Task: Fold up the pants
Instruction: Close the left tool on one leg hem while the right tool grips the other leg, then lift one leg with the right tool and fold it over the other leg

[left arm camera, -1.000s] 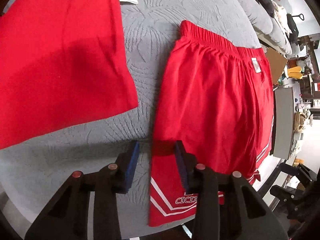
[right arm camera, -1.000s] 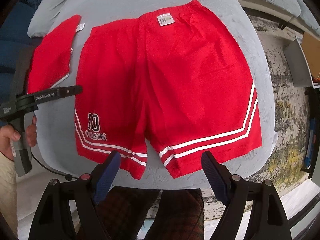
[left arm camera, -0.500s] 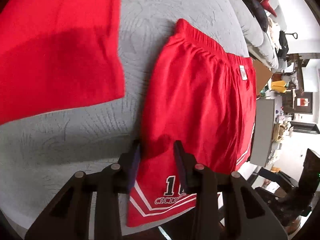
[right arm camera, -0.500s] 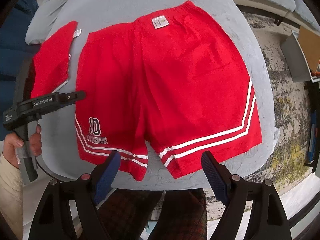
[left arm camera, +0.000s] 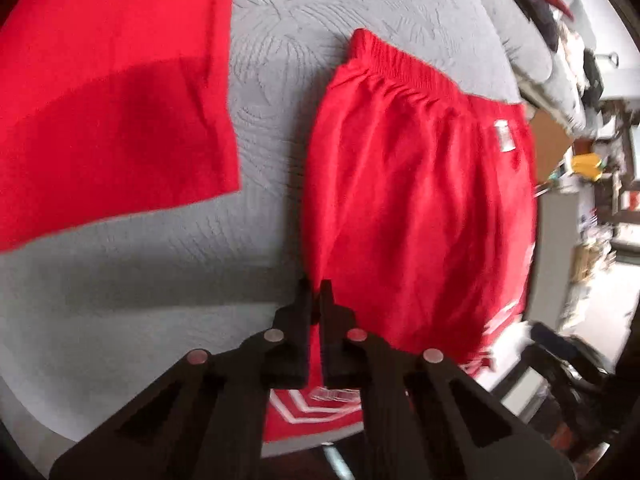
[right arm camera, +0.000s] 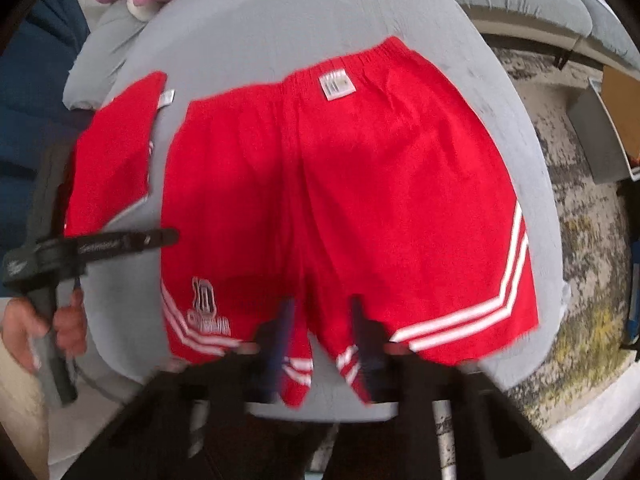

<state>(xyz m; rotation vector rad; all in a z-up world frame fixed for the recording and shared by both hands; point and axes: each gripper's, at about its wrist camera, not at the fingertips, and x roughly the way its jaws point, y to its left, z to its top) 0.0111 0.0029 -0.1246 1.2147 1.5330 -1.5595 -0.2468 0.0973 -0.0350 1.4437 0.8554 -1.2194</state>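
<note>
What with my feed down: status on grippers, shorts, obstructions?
Left gripper shut on shorts side edge. Right gripper jaws just closing, inner hems between. Second red garment apart, nothing blocking.

left claw (left arm camera: 315, 292) closed on shorts (left arm camera: 420, 216) edge, right claw (right arm camera: 322, 312) closing

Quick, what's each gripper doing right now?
Left gripper: just closed, pinching the side edge of the red shorts.
Right gripper: jaws closing around the crotch; grip unclear through blur.

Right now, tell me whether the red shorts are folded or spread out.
Spread out. The red shorts lie flat on the grey cushion, waistband away, both legs side by side, striped hems separate; no part is folded over yet.
</note>
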